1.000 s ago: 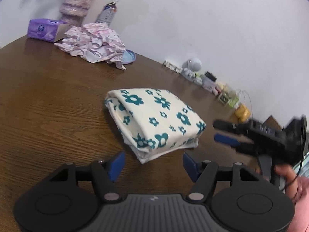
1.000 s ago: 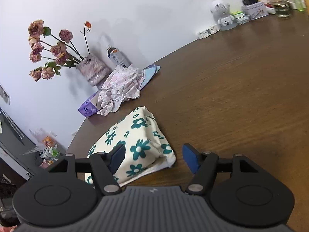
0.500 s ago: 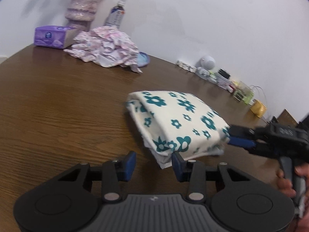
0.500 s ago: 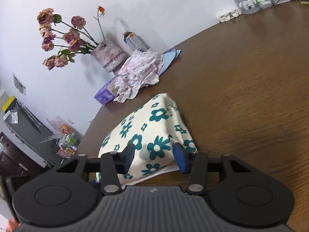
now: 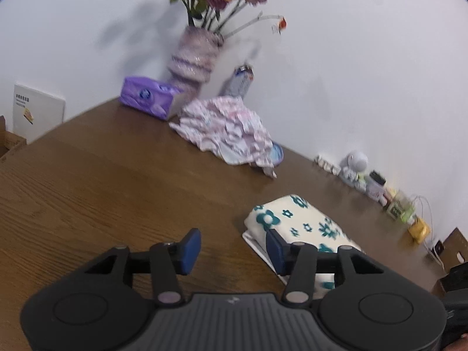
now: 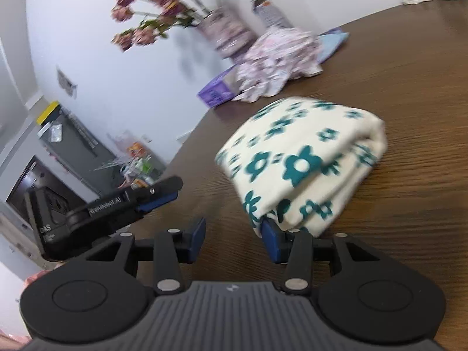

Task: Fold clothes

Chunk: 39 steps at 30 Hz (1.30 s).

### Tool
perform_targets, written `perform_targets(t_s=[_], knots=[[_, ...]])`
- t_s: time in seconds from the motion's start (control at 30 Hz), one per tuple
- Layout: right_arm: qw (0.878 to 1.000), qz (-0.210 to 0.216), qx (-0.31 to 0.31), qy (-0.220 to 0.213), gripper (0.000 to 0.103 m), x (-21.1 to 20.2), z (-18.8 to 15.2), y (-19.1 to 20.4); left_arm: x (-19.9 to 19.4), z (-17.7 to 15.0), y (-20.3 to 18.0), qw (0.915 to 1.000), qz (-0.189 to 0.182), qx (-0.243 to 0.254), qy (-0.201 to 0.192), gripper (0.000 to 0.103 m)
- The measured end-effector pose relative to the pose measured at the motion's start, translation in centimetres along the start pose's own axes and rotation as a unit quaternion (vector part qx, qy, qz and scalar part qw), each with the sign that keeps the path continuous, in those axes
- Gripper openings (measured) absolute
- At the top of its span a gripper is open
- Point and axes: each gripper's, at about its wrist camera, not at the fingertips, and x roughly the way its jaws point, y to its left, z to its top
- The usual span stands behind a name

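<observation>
- Counts on the brown wooden table (image 5: 87, 193): one purple tissue box (image 5: 146, 99) at the far left, one mauve vase (image 5: 194, 61) of dried roses behind it, one bottle (image 5: 239, 80) just right of the vase, one crumpled pink-patterned garment (image 5: 231, 134) in front of them, one folded cream cloth with teal flowers (image 5: 301, 228) nearer and to the right, and a row of small trinkets along the far right edge, too blurred to count.
- Two grippers show. The left gripper (image 5: 232, 248) stands half-open with bare table between its blue pads; its right finger (image 5: 275, 248) lies against the near left edge of the folded cloth, but nothing is gripped.
- The right gripper (image 6: 232, 238) is likewise half-open over bare wood. Its right finger (image 6: 270, 241) sits at the near corner of the folded cloth (image 6: 304, 158); whether it touches cannot be told through the blur.
- In the right wrist view the left gripper (image 6: 163, 196) appears at the left, apart from the cloth, with part of a hand (image 6: 35, 278) below it.
- Changes: half a second ago each gripper had an end of the folded cloth between its narrowed pads. Now both have drawn off to the left, leaving the cloth flat on the table to their right. The left jaws have just been opening, with nothing between them; the right jaws have kept their width. The vase and roses have come into the left view.
</observation>
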Motion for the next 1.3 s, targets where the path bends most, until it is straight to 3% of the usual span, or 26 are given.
perform_targets(t_s=[0.13, 0.27, 0.4, 0.53, 0.7, 0.87, 0.97, 1.17, 1.3], knots=[[1.000, 0.016, -0.012, 0.019, 0.044, 2.8, -0.5, 1.5, -1.0, -0.4, 0.0, 0.9999, -0.002, 0.011, 0.004, 0.052], [0.999, 0.018, -0.026, 0.011, 0.044, 0.6, -1.1, 1.4, -0.5, -2.2, -1.8, 0.9960, -0.045, 0.062, 0.046, 0.052], [0.998, -0.051, -0.033, -0.033, 0.044, -3.7, -1.1, -0.9, 0.9, -4.2, -5.7, 0.9856, -0.076, 0.133, 0.072, 0.052], [0.986, -0.145, -0.054, -0.069, 0.044, -6.1, -0.4, -2.9, 2.7, -5.5, -8.2, 0.9827, -0.058, 0.158, 0.078, 0.050], [0.977, -0.187, -0.089, -0.048, 0.044, -4.8, 1.0, -3.9, 3.8, -6.1, -9.2, 0.9852, -0.031, 0.155, 0.066, 0.038], [0.978, -0.174, -0.115, -0.027, 0.043, -2.6, 2.0, -3.6, 3.7, -5.9, -9.6, 0.9837, -0.033, 0.169, 0.054, 0.012], [0.981, -0.157, -0.108, -0.026, 0.020, -2.0, 2.2, -3.6, 3.6, -6.0, -9.3, 0.9835, -0.029, 0.170, 0.055, 0.009], [0.983, -0.149, -0.098, -0.036, 0.008, -2.5, 1.4, -2.4, 2.9, -6.4, -7.9, 0.9869, -0.017, 0.150, 0.058, 0.007], [0.984, -0.146, -0.094, -0.036, 0.006, -2.8, 0.2, -1.4, 2.3, -6.4, -6.8, 0.9895, -0.018, 0.130, 0.060, 0.006]])
